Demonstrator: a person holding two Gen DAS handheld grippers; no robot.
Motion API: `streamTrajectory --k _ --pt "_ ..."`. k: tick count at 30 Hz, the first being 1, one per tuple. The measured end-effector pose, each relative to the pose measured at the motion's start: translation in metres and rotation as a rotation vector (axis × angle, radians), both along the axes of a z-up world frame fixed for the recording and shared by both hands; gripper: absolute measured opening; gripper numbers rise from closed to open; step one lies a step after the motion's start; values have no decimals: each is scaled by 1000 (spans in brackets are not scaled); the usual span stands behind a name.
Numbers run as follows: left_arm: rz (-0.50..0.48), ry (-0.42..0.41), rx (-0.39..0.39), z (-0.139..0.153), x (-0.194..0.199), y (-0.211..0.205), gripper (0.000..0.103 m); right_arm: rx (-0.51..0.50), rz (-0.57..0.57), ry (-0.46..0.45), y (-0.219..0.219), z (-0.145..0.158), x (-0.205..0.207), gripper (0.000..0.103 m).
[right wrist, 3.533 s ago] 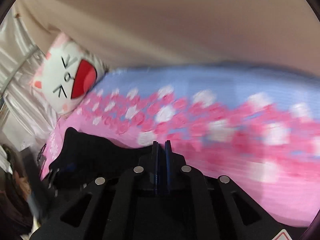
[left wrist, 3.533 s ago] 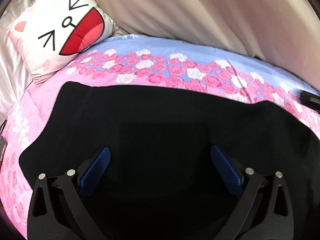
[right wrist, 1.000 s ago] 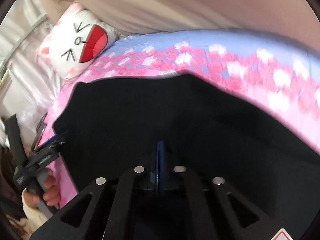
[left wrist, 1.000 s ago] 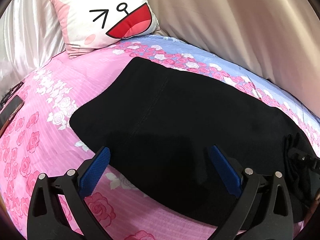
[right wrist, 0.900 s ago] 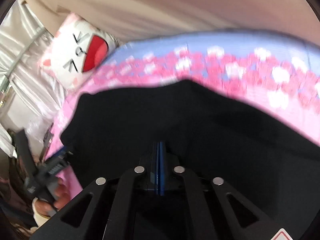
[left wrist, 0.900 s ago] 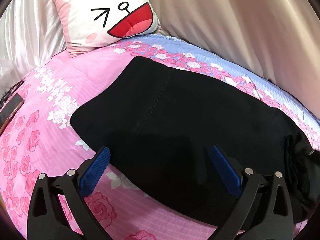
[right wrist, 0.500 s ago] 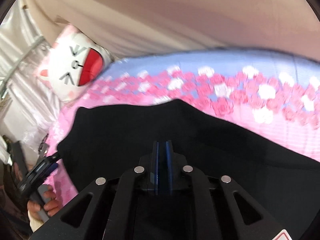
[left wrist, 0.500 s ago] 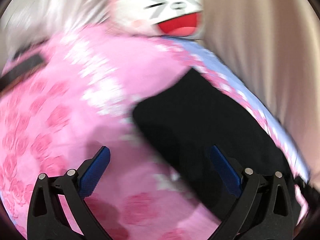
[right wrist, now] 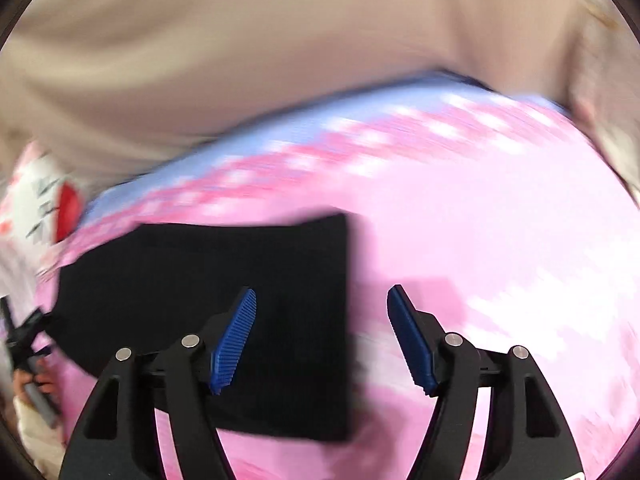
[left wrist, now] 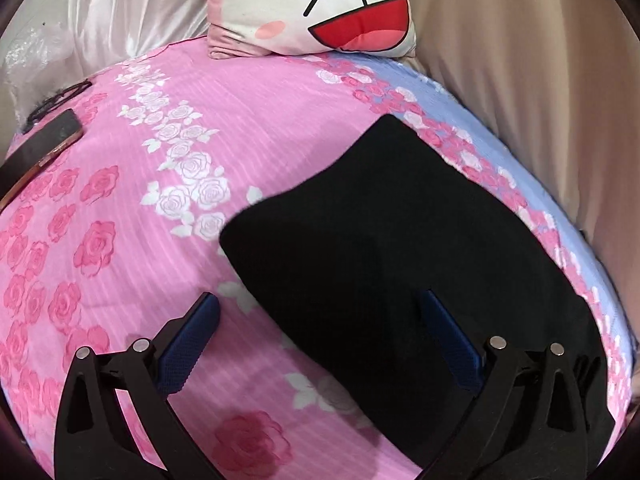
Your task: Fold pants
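Note:
The black pants [left wrist: 400, 248] lie folded flat on the pink floral bed sheet [left wrist: 132, 184]. My left gripper [left wrist: 320, 332] is open and empty, hovering over the pants' near left edge. In the right wrist view the pants [right wrist: 224, 280] lie as a dark rectangle, blurred by motion. My right gripper [right wrist: 322, 328] is open and empty above the pants' right edge, its left pad over the cloth and its right pad over bare sheet.
A cat-face pillow [left wrist: 320, 8] leans at the head of the bed. A phone [left wrist: 40, 152] and a black cord [left wrist: 60, 96] lie at the sheet's left edge. A beige curtain [left wrist: 540, 80] hangs along the far side. The other handle and hand [right wrist: 28, 364] show at left.
My right gripper opened and let go of the pants, then swung right. The left gripper stayed open and turned left toward the pillow end.

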State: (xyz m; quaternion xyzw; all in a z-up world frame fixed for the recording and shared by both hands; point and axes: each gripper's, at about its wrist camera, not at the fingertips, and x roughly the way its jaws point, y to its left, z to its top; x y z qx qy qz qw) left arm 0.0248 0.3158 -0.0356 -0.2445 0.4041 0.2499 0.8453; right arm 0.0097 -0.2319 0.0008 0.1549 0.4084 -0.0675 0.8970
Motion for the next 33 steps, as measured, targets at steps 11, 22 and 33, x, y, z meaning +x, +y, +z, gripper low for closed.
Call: streamTrajectory --k 11,22,33 --pt "-27 37 51 4 9 -45 98 277 142 -19 2 -45 -2 31" --pt "-20 -40 44 -2 31 -33 95 132 177 -11 12 -28 2 20" --pt "-173 -217 138 65 37 -78 17 117 26 -102 -19 -1 -24 60"
